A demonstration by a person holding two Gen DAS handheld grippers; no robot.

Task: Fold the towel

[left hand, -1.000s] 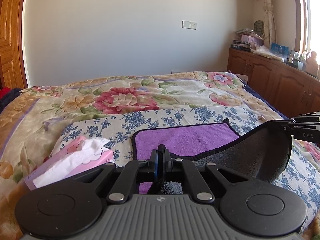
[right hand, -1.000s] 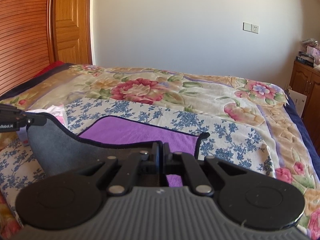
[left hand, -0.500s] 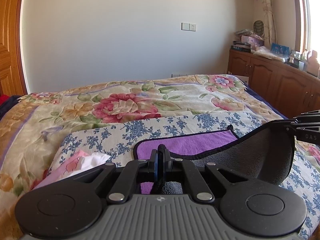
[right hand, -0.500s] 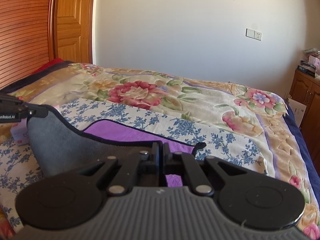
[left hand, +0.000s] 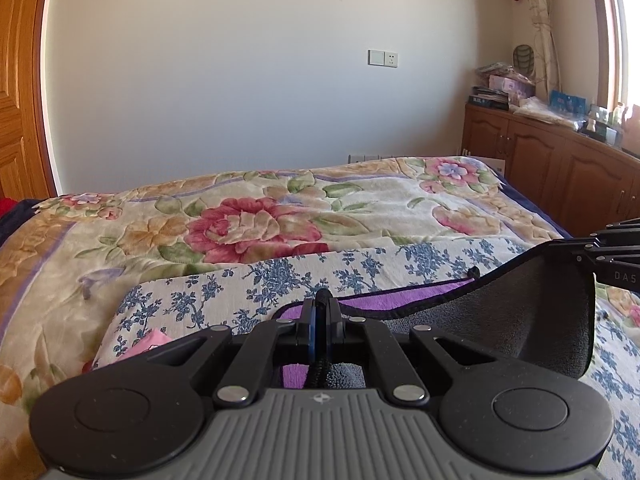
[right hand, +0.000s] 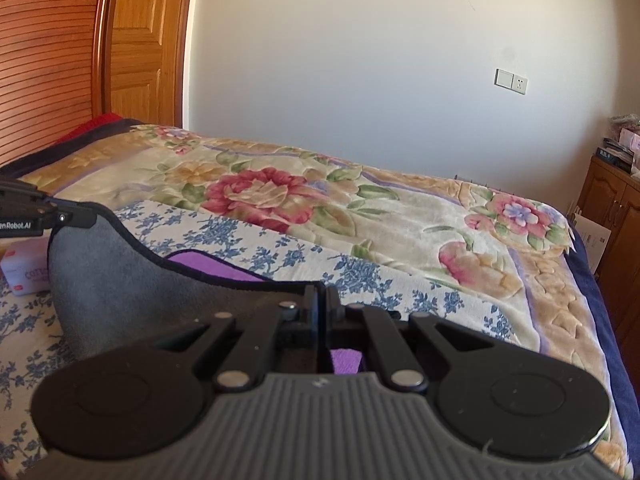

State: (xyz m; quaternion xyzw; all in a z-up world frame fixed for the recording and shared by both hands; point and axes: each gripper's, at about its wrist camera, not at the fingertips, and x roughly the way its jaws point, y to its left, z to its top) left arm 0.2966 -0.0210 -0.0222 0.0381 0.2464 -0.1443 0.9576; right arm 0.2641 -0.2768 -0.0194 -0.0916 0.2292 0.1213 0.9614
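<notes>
The towel (left hand: 404,300) is purple on one face and grey on the other, with a black hem. It lies on a blue-flowered cloth (left hand: 280,280) on the bed. My left gripper (left hand: 321,300) is shut on one near corner. My right gripper (right hand: 320,292) is shut on the other near corner. The near edge is lifted and carried towards the far edge, so the grey underside (right hand: 104,276) hangs between the two grippers. Only a narrow strip of purple (right hand: 212,266) shows beyond it. The right gripper's tip (left hand: 608,252) shows in the left wrist view, and the left gripper's tip (right hand: 48,216) in the right wrist view.
A pink and white tissue pack (right hand: 26,270) lies left of the towel, and its pink edge shows in the left wrist view (left hand: 148,342). The floral bedspread (left hand: 256,224) stretches to the far wall. A wooden cabinet (left hand: 560,168) stands on the right, a wooden door (right hand: 136,44) on the left.
Both grippers have moved forward and up with the towel's near edge. Less purple shows beyond the fold. The tissue pack has dropped almost out of the left wrist view.
</notes>
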